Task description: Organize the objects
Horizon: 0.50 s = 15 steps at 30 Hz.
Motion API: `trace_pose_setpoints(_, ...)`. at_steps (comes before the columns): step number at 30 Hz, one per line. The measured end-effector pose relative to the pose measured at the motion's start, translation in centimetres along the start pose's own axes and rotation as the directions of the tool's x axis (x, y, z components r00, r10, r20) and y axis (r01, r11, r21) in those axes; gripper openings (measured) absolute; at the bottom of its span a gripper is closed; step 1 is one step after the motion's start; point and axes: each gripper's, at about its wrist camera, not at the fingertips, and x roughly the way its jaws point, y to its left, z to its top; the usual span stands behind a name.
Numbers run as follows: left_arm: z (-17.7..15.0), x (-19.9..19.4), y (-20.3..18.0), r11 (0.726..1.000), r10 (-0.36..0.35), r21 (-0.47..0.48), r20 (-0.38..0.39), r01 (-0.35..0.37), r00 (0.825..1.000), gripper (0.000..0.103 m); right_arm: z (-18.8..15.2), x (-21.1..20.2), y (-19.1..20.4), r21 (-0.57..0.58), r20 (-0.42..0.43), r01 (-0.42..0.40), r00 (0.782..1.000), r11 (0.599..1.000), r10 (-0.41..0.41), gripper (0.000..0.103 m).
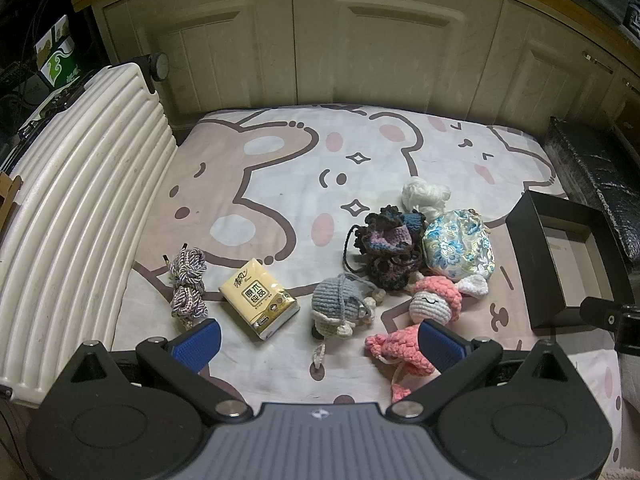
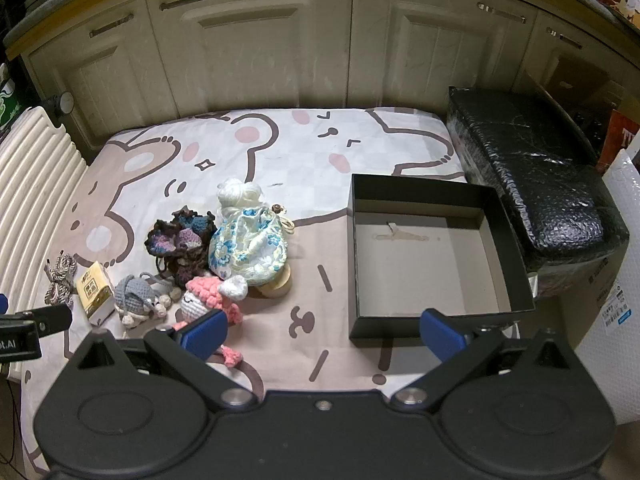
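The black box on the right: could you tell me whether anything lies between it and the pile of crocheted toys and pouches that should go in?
Nothing visible does. The black box sits open-topped, only a faint hanger-shaped mark on its floor, and a bare strip of the printed sheet separates it from the floral pouch and pink crochet doll.

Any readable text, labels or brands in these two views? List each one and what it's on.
"原木纯品": front of the yellow tissue pack; the script brand above it is too stylised to read.
"OLAI", partial, cut off by the frame edge: white label on the left tool's body.
Shipping label on the white bubble-wrap parcel: too small to read.
Green-and-white box: pattern only, characters too blurred.
Red box: letters cut off, unreadable.
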Motion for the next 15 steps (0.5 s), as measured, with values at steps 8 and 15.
trace_pose_setpoints(8, 0.01, 0.2, -0.24, 1.0, -0.002, 0.004, 0.002, 0.002, 1.0, 0.103, -0.06, -0.31, 0.0, -0.001, -0.003, -0.002, 1.0, 1.0, 0.002, 0.103)
trace_pose_setpoints(15, 0.09, 0.0, -0.36, 1.0, -0.007, 0.01, 0.003, 0.007, 1.0, 0.103, -0.05, -0.33, 0.0, -0.003, -0.004, -0.003, 1.0, 1.0, 0.003, 0.103)
